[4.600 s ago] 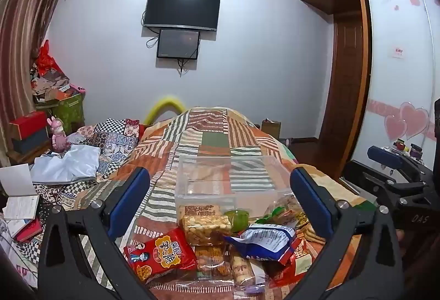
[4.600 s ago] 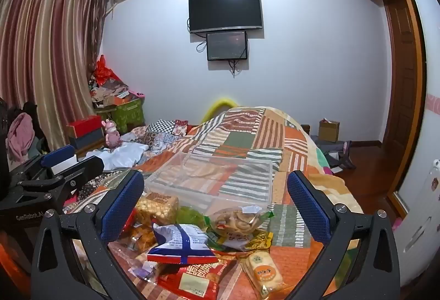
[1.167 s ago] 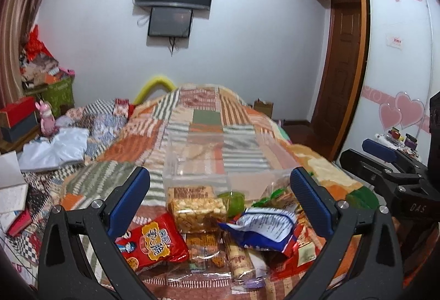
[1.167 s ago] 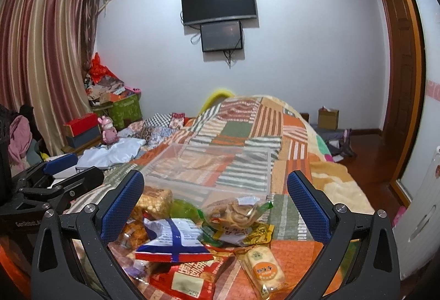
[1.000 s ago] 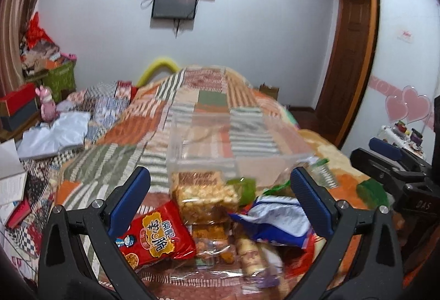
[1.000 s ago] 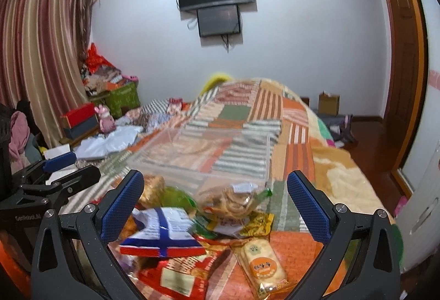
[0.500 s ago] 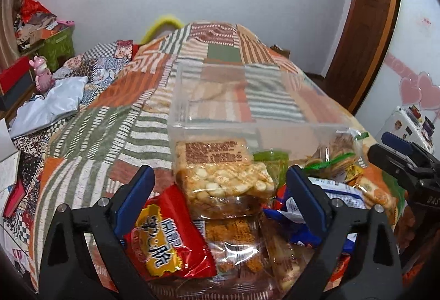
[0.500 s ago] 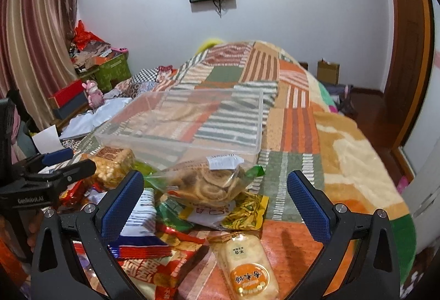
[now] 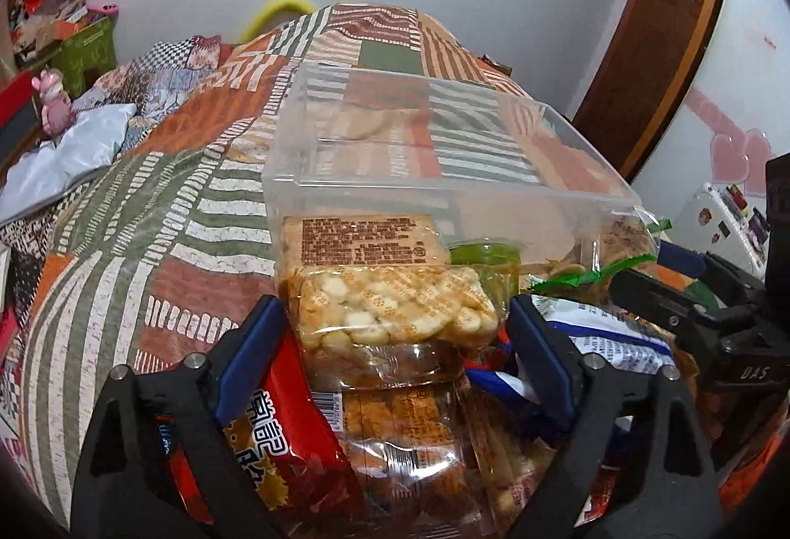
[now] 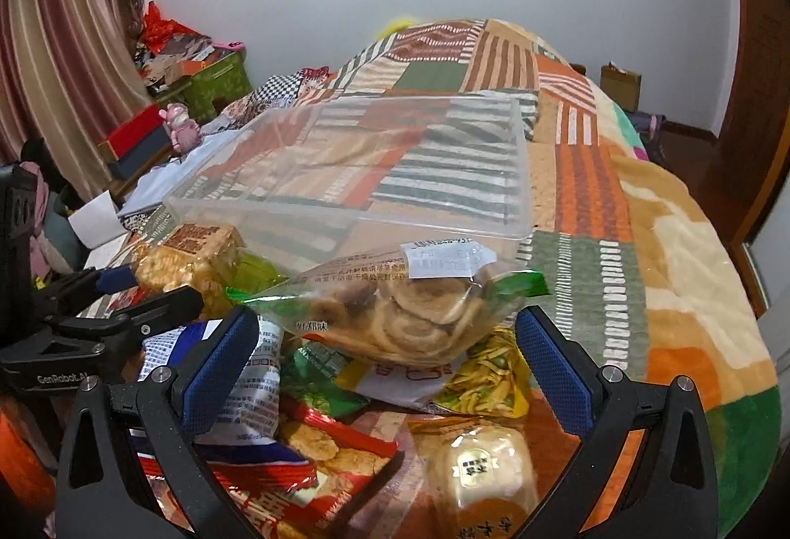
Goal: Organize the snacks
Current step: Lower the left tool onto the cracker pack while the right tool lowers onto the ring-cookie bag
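A clear plastic bin (image 9: 434, 154) stands on a patchwork blanket, also in the right wrist view (image 10: 355, 173). Snack packs lie heaped in front of it. My left gripper (image 9: 395, 341) is open, its pads on either side of a clear bag of small biscuits (image 9: 390, 312). A red chip bag (image 9: 276, 445) lies under its left finger. My right gripper (image 10: 390, 351) is open around a clear bag of spiral cookies (image 10: 410, 312). A blue-white bag (image 10: 247, 391) and a round cake pack (image 10: 484, 480) lie close below it.
The bed's blanket (image 10: 642, 243) stretches beyond the bin. Clutter, boxes and a pink toy (image 9: 49, 104) sit at the left. A wooden door (image 9: 656, 20) is at the right. Each gripper shows in the other's view: the right one (image 9: 716, 322), the left one (image 10: 89, 312).
Both grippers have dropped and moved forward onto the snack pile. The left now brackets the biscuit bag, the right the spiral cookie bag. The left's jaws have narrowed a little.
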Action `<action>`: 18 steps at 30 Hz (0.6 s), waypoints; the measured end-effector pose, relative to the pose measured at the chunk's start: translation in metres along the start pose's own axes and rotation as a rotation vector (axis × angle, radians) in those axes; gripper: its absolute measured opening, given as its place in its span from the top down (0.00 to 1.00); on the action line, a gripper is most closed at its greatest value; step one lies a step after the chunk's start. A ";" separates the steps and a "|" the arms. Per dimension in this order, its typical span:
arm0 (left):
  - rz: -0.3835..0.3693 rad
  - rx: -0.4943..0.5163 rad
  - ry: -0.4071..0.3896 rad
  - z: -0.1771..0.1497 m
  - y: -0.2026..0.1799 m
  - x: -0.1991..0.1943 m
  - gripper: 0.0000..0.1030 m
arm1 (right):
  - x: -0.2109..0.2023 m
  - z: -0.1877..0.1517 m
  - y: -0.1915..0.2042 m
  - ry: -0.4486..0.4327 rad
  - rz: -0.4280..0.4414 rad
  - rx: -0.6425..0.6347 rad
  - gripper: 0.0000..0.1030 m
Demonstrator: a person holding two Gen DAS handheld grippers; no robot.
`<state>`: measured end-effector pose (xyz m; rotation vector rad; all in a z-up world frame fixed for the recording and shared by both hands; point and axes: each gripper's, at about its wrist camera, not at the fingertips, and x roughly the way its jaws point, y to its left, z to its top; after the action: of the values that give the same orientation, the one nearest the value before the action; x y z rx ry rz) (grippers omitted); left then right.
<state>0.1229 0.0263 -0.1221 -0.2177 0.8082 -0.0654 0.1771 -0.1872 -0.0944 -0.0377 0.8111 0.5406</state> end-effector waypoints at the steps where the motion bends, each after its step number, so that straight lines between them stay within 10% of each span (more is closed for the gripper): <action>1: -0.002 -0.006 -0.001 0.000 0.000 0.000 0.15 | 0.002 0.001 0.000 0.004 -0.007 0.000 0.00; 18: 0.017 -0.007 -0.031 -0.004 -0.001 -0.014 0.29 | 0.000 -0.001 0.002 -0.020 -0.016 0.030 0.26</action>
<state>0.1103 0.0263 -0.1151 -0.2181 0.7793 -0.0427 0.1751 -0.1857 -0.0948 -0.0114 0.7982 0.5130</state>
